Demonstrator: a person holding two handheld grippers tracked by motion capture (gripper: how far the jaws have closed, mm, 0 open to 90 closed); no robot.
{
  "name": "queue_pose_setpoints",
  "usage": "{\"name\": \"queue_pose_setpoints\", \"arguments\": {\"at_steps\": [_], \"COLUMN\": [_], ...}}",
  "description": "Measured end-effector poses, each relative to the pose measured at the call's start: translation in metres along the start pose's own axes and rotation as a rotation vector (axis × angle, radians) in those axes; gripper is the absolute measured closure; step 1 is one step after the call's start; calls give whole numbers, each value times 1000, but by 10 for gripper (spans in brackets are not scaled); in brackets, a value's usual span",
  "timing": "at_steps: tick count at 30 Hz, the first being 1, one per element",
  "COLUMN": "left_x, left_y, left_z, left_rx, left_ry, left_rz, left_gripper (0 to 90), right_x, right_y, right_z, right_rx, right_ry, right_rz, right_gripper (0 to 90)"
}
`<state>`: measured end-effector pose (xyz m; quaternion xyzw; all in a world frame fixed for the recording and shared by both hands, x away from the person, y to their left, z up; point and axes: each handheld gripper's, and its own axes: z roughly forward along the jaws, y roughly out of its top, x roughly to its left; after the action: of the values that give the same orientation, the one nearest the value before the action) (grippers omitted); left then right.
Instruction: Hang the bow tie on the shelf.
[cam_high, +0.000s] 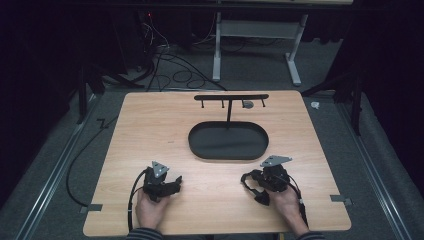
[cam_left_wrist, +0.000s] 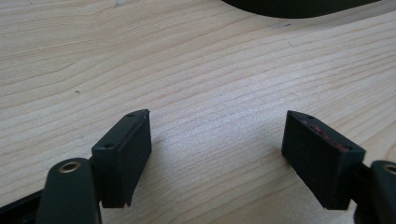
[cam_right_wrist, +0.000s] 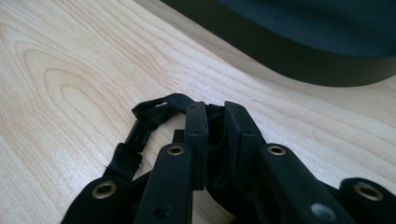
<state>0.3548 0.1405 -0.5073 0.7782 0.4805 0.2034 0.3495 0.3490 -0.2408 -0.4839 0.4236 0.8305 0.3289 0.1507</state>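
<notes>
right gripper view, strap (cam_right_wrist: 144, 123) (pinched), right tool (cam_right_wrist: 215, 123)

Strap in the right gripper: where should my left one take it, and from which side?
Take the free loop of the strap, which bows out beside the right gripper; that gripper looks shut on the rest. Bring the left gripper in low from its own side: the loop lies near the table and faces that way, and the left jaws stand open.
</notes>
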Motion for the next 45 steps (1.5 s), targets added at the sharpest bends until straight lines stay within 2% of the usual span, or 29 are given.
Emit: {"name": "queue_pose_setpoints", "arguments": {"at_steps": [11,23,37,45], "left_x": [0,0,0,0], "left_y": [0,0,0,0], "left_z": [0,0,0,0], "left_rx": [0,0,0,0], "left_ry": [0,0,0,0], "left_rz": [0,0,0,0], "left_gripper": [246,245,245,245], "right_x": [-3,-16,-23,-26], "right_y": [4,14,24,32], "right_z": [-21,-47,-68,-74], "right_rx": [-72,-146,-217,-233], "right_ry": [-31,-53,-70,-71], "right_rz": [-1,23,41,44], "right_gripper": [818,819,819,819]}}
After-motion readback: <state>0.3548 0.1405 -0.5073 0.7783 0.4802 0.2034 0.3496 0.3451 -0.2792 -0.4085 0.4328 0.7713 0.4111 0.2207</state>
